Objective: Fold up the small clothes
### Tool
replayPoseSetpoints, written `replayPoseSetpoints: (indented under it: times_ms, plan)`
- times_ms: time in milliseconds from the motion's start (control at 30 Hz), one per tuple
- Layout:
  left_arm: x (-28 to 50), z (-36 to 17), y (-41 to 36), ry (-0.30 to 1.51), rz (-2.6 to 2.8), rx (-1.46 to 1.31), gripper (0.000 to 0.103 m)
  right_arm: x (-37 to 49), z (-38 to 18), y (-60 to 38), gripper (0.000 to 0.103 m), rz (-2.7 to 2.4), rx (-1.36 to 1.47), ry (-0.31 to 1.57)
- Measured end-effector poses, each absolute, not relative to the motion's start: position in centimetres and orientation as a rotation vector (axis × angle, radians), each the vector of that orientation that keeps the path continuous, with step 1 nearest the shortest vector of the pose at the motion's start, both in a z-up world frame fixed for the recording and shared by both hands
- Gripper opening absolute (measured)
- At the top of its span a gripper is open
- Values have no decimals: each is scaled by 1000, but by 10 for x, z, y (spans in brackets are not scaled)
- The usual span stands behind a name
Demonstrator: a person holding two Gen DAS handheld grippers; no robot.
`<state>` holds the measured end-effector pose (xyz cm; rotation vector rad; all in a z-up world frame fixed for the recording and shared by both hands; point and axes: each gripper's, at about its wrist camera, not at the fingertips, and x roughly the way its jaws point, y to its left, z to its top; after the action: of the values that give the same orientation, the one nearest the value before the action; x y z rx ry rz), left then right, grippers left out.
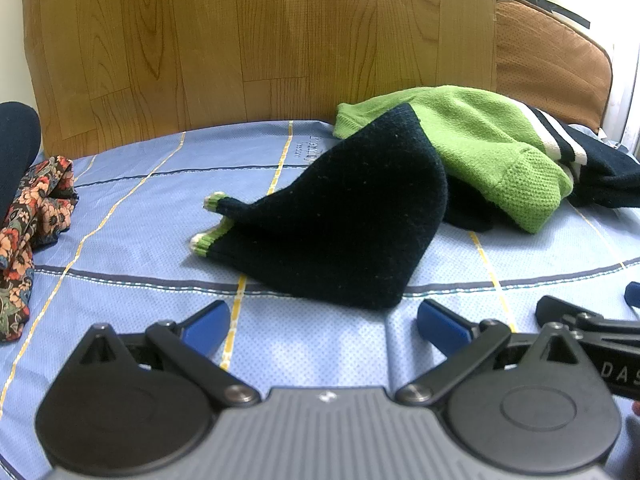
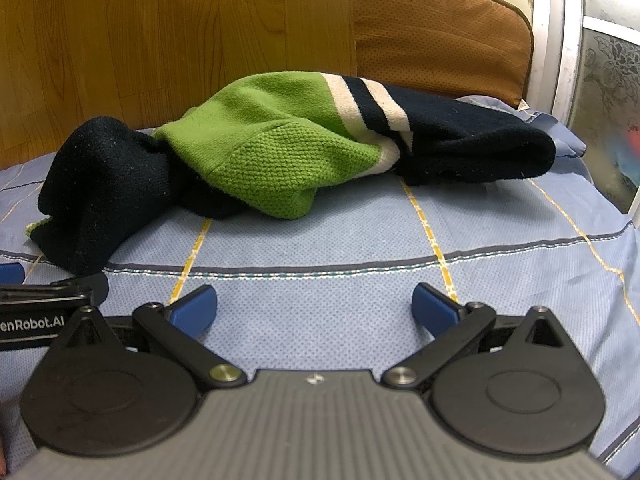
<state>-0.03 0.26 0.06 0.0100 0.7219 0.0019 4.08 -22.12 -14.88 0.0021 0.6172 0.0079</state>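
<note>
A crumpled knit sweater (image 1: pixel 460 140) in green and dark navy with white stripes lies on the blue checked sheet (image 1: pixel 140 220). One navy sleeve (image 1: pixel 340 232) with a green and white cuff stretches toward the left. My left gripper (image 1: pixel 324 322) stands open just short of that sleeve, nothing between its blue pads. The sweater (image 2: pixel 280 148) also fills the middle of the right wrist view. My right gripper (image 2: pixel 314 308) is open over bare sheet (image 2: pixel 320 232), a little short of the sweater. Each gripper's edge shows in the other's view.
A floral patterned cloth (image 1: pixel 28 232) lies bunched at the left edge. A wooden headboard (image 1: pixel 240 40) rises behind the bed, with a brown cushion (image 2: pixel 436 28) at the back right. A white frame (image 2: pixel 568 60) borders the right side.
</note>
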Motion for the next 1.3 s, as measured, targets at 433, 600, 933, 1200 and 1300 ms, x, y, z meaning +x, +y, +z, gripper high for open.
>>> replayPoseSetpoints:
  times_ms: [433,600,933,1200,1300]
  plan:
    - [-26,15,39,542,39,-61,103,13,-132,-250,60,77,68,507]
    - [-27,24,46,478,71,-65,103,29,-103,-246,43,185,16,426]
    - [-34,30,45,435,22,-83,103,106,-115,-177,44,319,-322,450]
    - [-31,46,14,386,-99,95,103,107,-49,-237,7,233,-182,284]
    - [-17,58,3,371,-114,131,103,98,-26,-286,7,128,-119,228]
